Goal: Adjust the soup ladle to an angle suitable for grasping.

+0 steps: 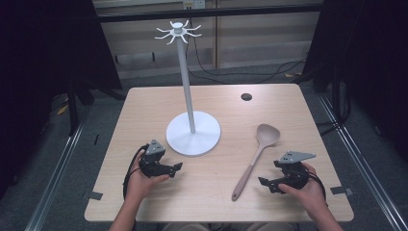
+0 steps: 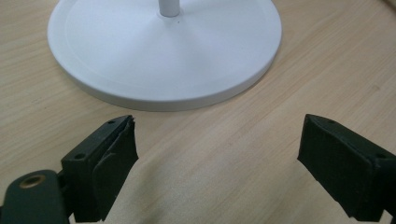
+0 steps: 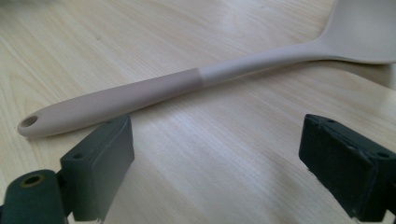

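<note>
A beige spoon [image 1: 255, 157] lies flat on the wooden table [image 1: 216, 103], bowl toward the back, handle end with a hang hole toward the front. A white stand [image 1: 193, 133] with a round base, a tall pole and hooks at the top stands mid-table. My left gripper [image 1: 177, 167] rests low on the table just in front of the stand's base [image 2: 163, 51], jaws wide apart and empty. My right gripper [image 1: 262, 182] sits to the right of the spoon's handle [image 3: 121, 95], open, with nothing between its pads; the handle lies just beyond them.
A small dark round hole [image 1: 246, 96] marks the table near its back right. Black frame posts and cables stand on the floor behind the table. Strips of tape [image 1: 94, 195] hold the table's front corners.
</note>
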